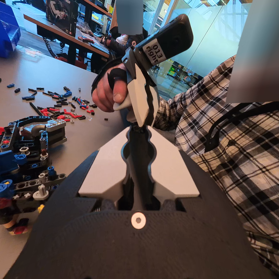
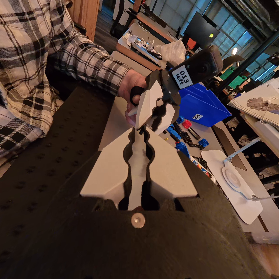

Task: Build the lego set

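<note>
Grey tabletop | wood-edged desk behind, dark legs | glass partition walls, bluish daylight | dark monitor far off | black perforated bench surface | wooden post

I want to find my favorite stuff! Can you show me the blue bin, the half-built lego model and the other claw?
blue bin [image 2: 200,104]: right wrist view, its front wall.
half-built lego model [image 1: 30,152]: left wrist view, its black beams.
right claw [image 1: 141,126]: left wrist view, its fingertips.

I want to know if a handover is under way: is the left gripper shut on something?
Shut on a small black piece: the left gripper fingertips pinch it, and the right gripper tips meet it there too.
</note>
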